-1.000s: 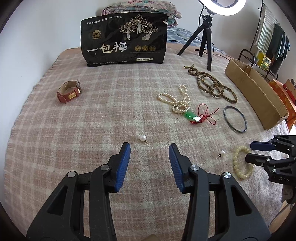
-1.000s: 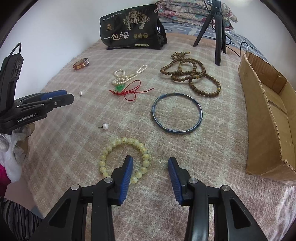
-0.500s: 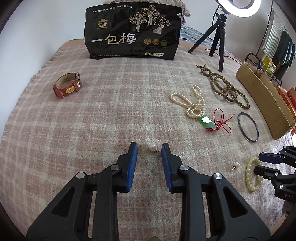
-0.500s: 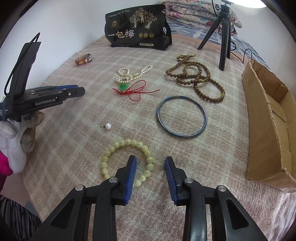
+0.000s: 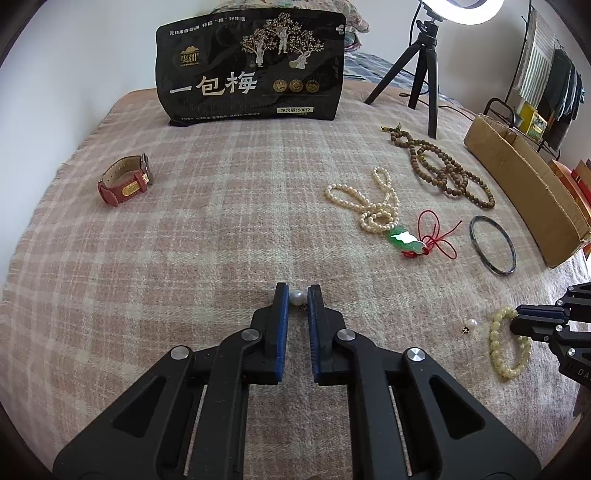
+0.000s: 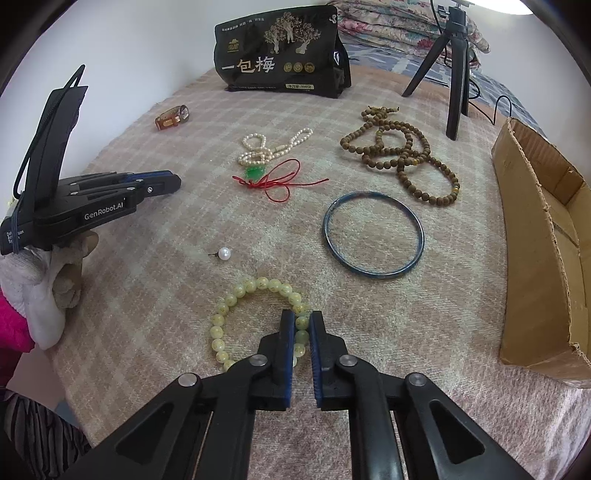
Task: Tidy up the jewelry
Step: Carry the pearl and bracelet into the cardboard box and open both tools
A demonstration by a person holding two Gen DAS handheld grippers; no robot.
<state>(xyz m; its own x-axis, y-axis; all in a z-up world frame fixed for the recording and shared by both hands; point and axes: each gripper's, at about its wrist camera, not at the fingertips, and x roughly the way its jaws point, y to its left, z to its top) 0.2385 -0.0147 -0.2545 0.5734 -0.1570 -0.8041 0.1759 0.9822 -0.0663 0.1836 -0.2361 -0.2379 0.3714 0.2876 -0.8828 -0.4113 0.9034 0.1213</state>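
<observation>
From your left wrist camera, the left gripper has its blue pads pinched on a pearl stud earring lying on the pink-and-cream plaid blanket that covers the bed. On that blanket, far left, sits a red leather watch; to the right lie a pearl necklace, a green jade pendant on red cord, a dark bangle and a string of brown wooden beads. A second pearl earring lies just beside the yellow bead bracelet, where your right gripper comes in from the edge. A black snack bag stands at the far end, with a tripod bearing a ring light, a cardboard box along the right edge, and a clothes rack against the white wall.

From your right wrist camera, the right gripper is clamped on one side of the yellow bead bracelet, beads squeezed between the pads. The bangle lies apart to the right, the loose earring ahead to the left. Your left gripper is seen side-on, in a white-gloved hand. Folded quilts are stacked behind the bag.
</observation>
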